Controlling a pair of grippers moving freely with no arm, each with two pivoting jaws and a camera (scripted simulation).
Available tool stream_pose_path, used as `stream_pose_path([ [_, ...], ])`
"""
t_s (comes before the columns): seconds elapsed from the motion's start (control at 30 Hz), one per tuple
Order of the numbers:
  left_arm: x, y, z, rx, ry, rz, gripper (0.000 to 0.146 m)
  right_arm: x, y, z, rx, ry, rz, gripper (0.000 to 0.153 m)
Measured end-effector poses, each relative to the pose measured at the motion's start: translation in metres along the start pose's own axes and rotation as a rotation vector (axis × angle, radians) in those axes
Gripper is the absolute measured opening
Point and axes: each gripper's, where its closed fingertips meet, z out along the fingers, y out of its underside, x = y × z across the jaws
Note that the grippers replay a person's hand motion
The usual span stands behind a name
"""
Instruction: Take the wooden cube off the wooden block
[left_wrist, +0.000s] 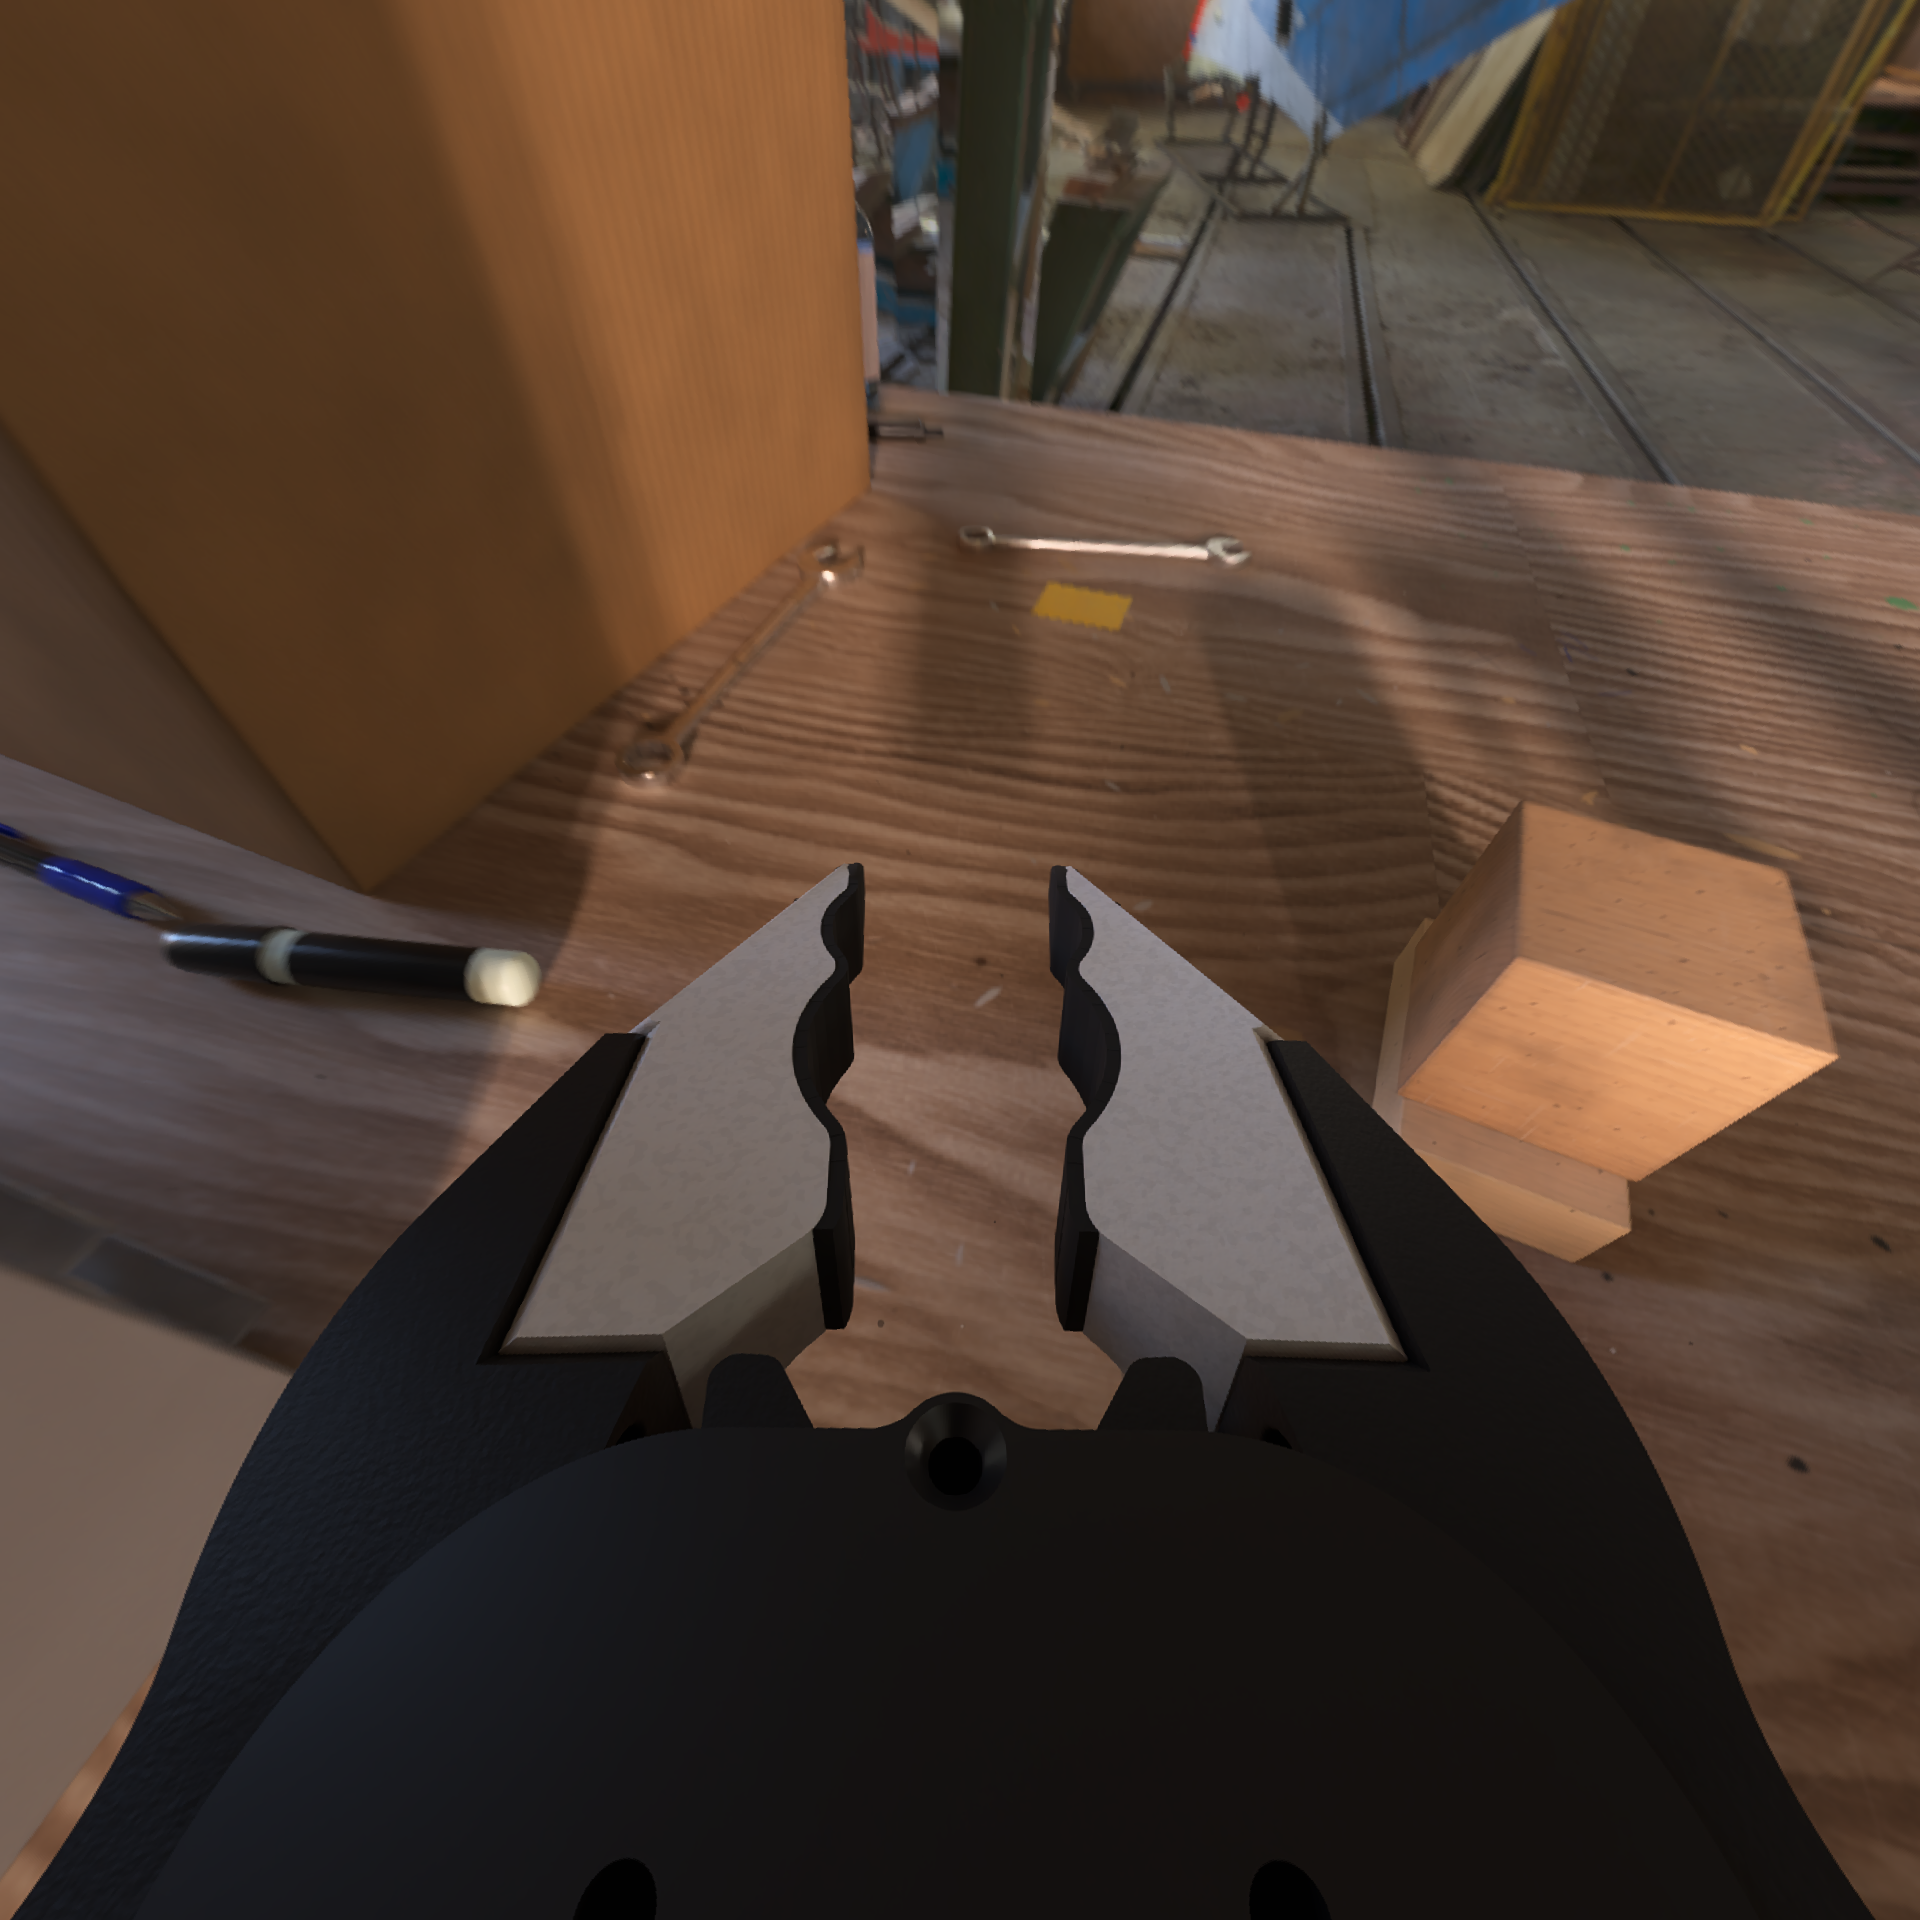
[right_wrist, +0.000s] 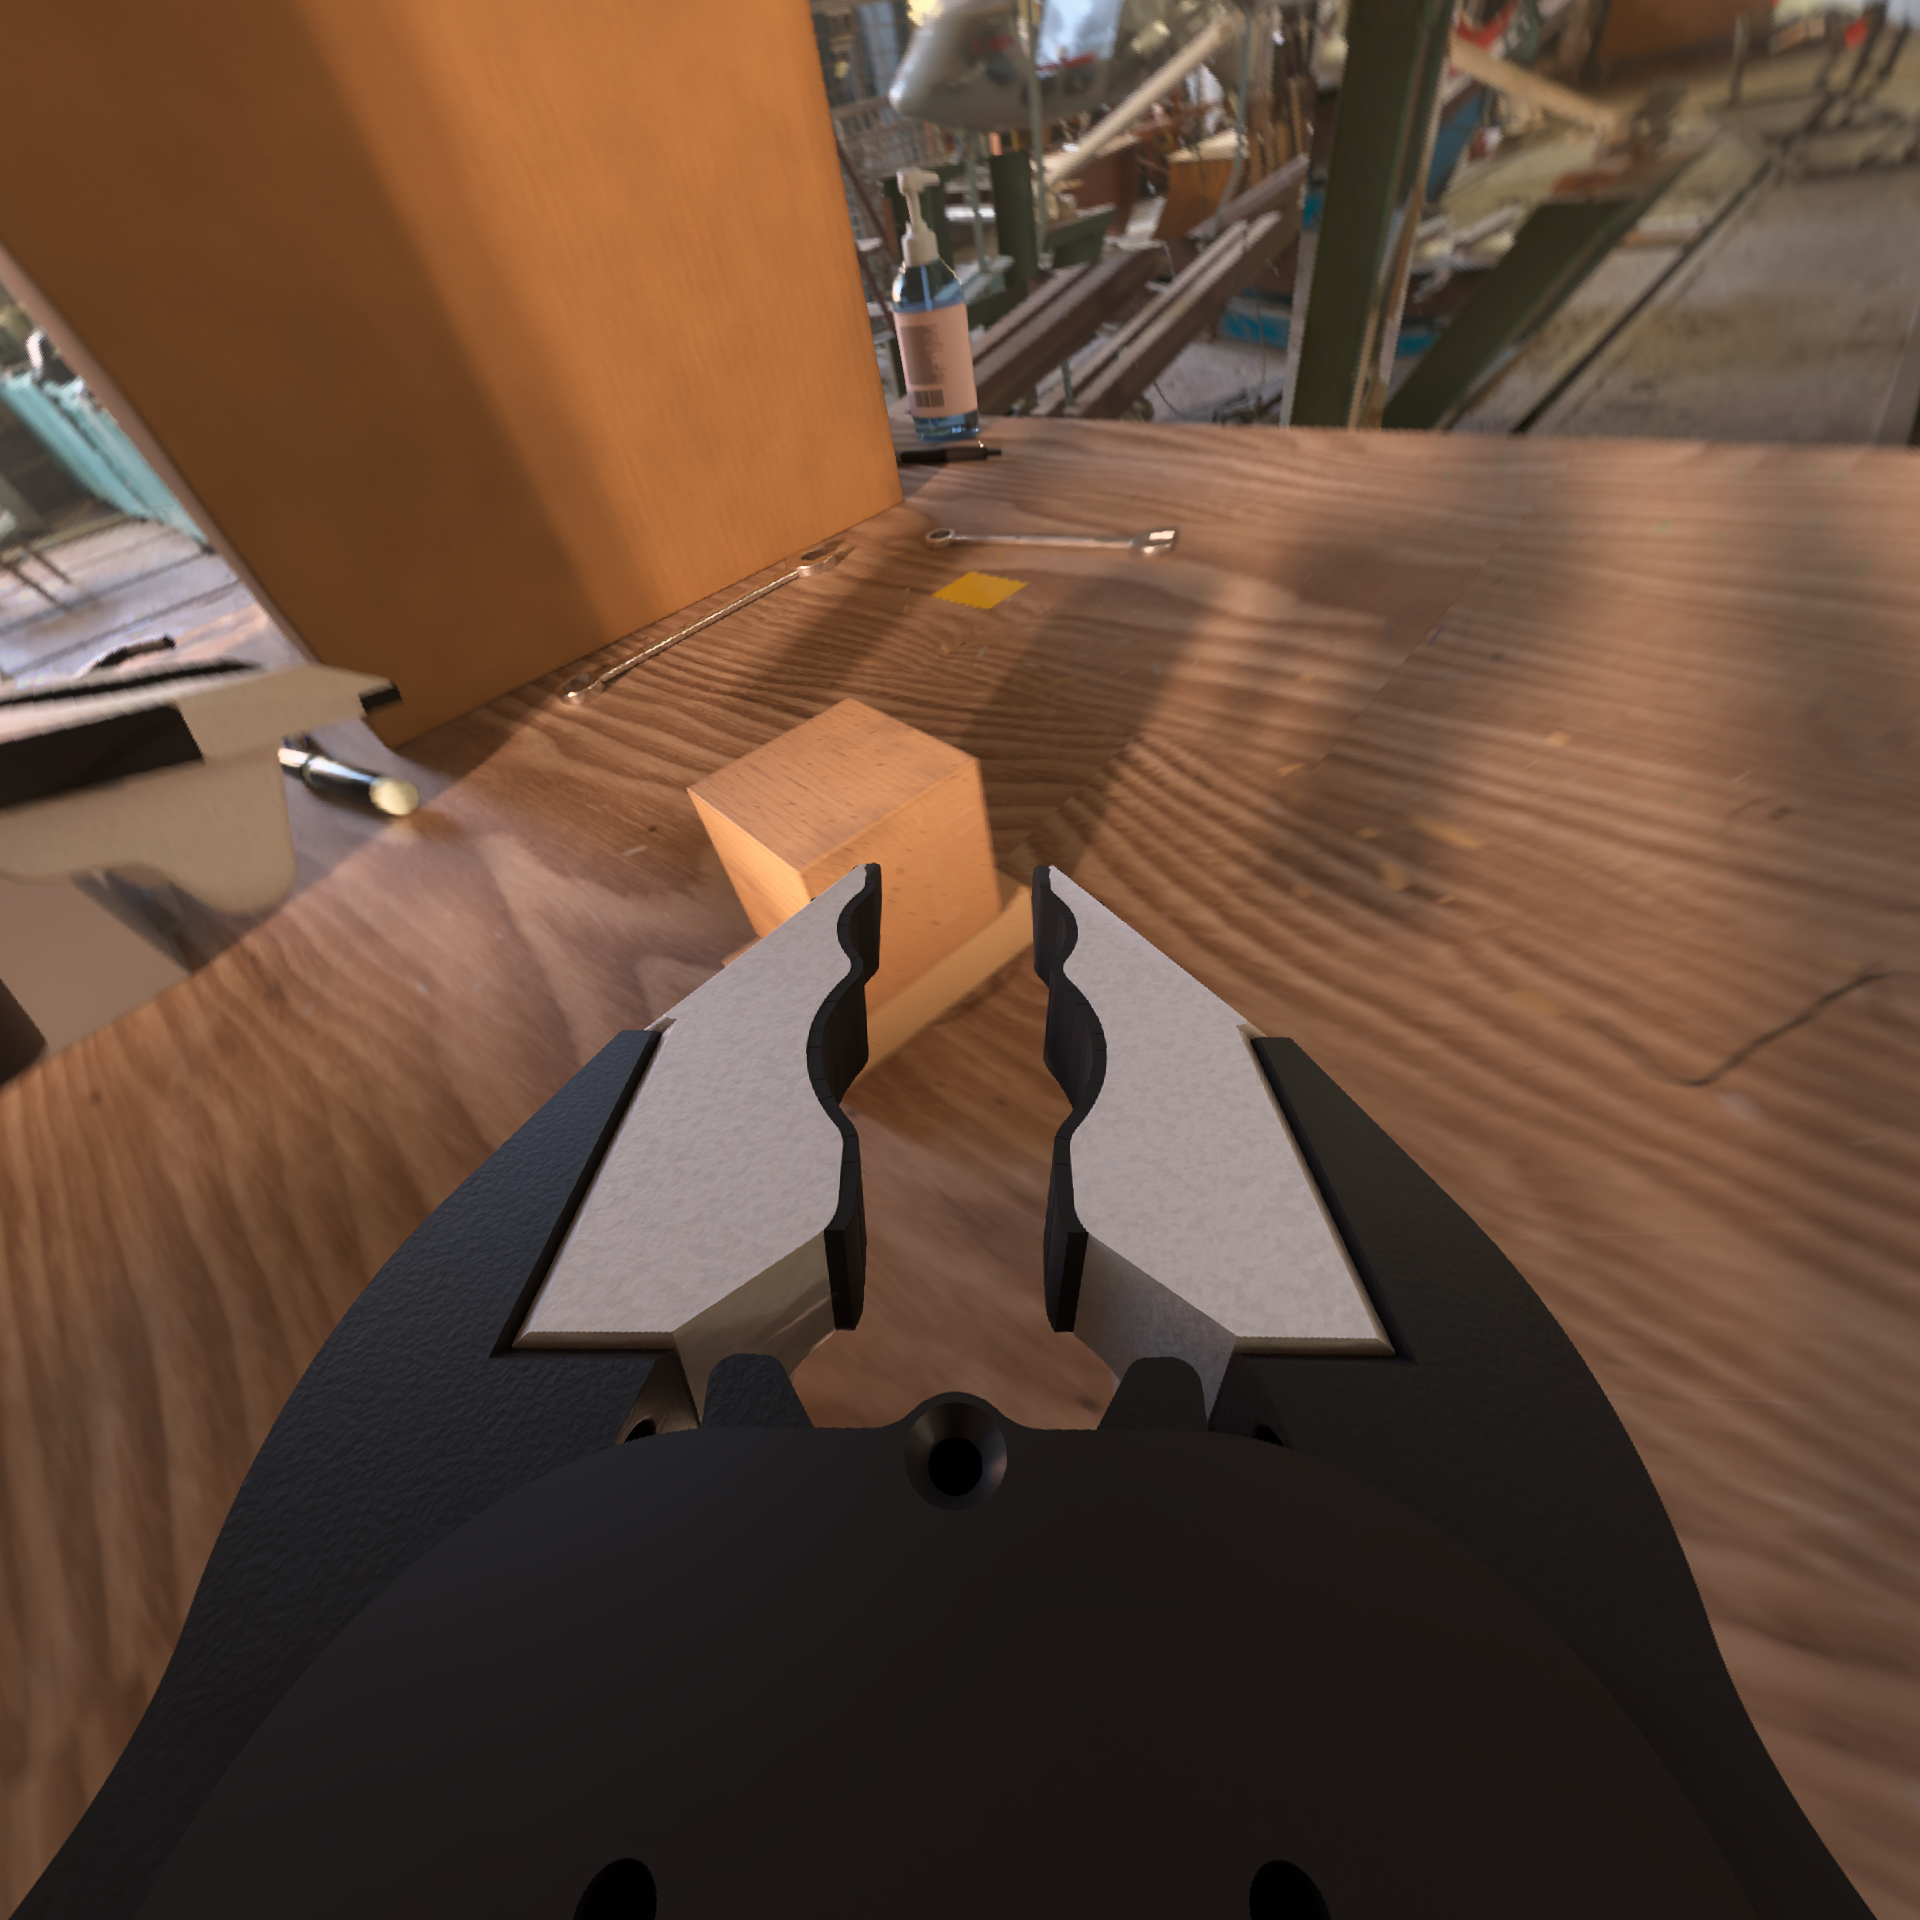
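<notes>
A light wooden cube sits on a flat, paler wooden block on the wooden table. My right gripper is open and empty, its fingertips just short of the cube's near side, with the cube slightly to the left of the gap. In the left wrist view the cube rests on the block at the right. My left gripper is open and empty, over bare table to the left of the cube. The left gripper's body also shows at the left edge of the right wrist view.
A large orange-brown box stands at the back left. Two wrenches, a yellow patch, a black marker, a blue pen and a pump bottle are on the table.
</notes>
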Motion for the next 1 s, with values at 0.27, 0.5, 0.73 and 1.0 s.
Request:
stream_pose_path([
  [0.27, 0.125, -0.004, -0.052, 0.054, 0.277, -0.018, 0.053, 0.114, -0.011, -0.093, -0.017, -0.103, -0.093, 0.031],
  [0.5, 0.231, 0.04, -0.092, -0.02, 0.452, 0.053, 0.06, 0.244, 0.025, -0.173, -0.079, -0.081, -0.112, 0.041],
  [0.73, 0.232, 0.058, -0.084, -0.066, 0.41, 0.106, 0.061, 0.277, 0.019, -0.203, 0.005, -0.025, -0.055, 0.041],
  [1.0, 0.225, 0.057, -0.078, -0.087, 0.419, 0.069, 0.061, 0.273, 0.025, -0.2, -0.024, -0.021, -0.086, 0.039],
])
